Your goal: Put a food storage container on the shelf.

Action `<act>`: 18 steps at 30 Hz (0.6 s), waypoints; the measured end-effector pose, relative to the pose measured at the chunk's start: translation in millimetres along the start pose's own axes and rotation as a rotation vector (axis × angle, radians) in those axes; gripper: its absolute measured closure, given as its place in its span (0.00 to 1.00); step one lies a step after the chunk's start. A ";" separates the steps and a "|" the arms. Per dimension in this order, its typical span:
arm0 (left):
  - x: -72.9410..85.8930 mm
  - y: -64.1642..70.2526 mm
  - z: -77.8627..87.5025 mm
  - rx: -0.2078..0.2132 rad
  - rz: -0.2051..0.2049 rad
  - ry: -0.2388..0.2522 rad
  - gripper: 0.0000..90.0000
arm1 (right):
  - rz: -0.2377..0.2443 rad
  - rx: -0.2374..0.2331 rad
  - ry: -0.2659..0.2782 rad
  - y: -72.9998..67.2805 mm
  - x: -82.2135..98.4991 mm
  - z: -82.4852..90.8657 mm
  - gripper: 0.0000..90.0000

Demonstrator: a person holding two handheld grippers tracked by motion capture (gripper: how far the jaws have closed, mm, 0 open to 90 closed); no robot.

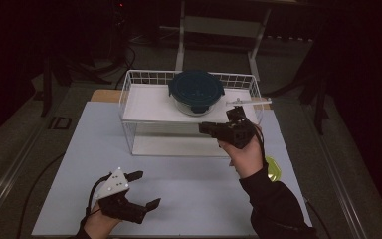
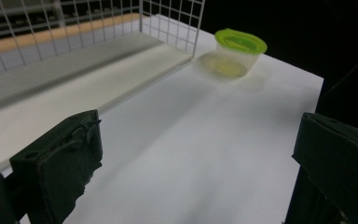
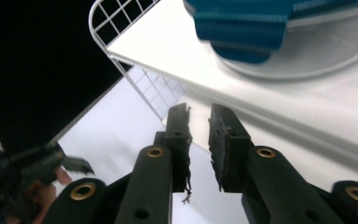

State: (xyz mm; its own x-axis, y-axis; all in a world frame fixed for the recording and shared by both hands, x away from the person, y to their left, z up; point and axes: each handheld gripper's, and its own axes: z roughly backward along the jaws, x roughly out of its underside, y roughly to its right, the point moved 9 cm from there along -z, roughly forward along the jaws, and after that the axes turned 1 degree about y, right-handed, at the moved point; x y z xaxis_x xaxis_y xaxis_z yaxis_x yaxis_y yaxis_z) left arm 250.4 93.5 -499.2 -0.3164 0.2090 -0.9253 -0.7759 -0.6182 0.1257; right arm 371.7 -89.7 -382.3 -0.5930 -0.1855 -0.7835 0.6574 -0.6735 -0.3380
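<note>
The right gripper (image 1: 218, 126) sits just in front of the white wire basket rack (image 1: 129, 94), level with its upper shelf, jaws only a narrow gap apart and nothing between them, so it isn't holding anything. The round glass container with the dark teal clip-on lid (image 1: 196, 91) is up on that top shelf, toward the rack's right half, and in the right gripper view its lid tab (image 3: 242, 39) hangs just above and beyond the jaw tips, not touching. My read is that the container is already parked on the rack and the right hand is either done with it or lining up on it; can't tell which from this alone. The left gripper (image 1: 138, 191) hovers well in front of the rack's left end over the white table mat (image 1: 189, 189), jaws spread wide and empty. A small clear tub with a lime green lid (image 2: 235, 55) sits off the rack's right front corner, untouched, so that looks like the leftover bit.
</note>
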 end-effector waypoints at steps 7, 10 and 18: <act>9.9 -7.8 4.2 0.005 0.041 0.010 0.01 | 0.013 -0.006 -0.001 3.5 24.3 4.2 0.65; 11.8 -7.9 5.6 0.004 0.027 0.015 0.01 | 0.035 -0.003 0.007 4.3 35.2 7.3 0.56; 18.2 -13.7 5.1 -0.008 0.027 0.019 0.01 | 0.008 -0.023 0.068 13.8 53.2 18.3 0.19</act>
State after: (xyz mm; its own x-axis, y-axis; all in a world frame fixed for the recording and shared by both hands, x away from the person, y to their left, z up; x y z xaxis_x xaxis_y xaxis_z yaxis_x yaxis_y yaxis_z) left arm 252.5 109.7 -515.9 -0.3268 0.1771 -0.9283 -0.7625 -0.6298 0.1482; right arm 340.7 -121.9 -419.1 -0.5550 -0.1409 -0.8198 0.6730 -0.6553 -0.3430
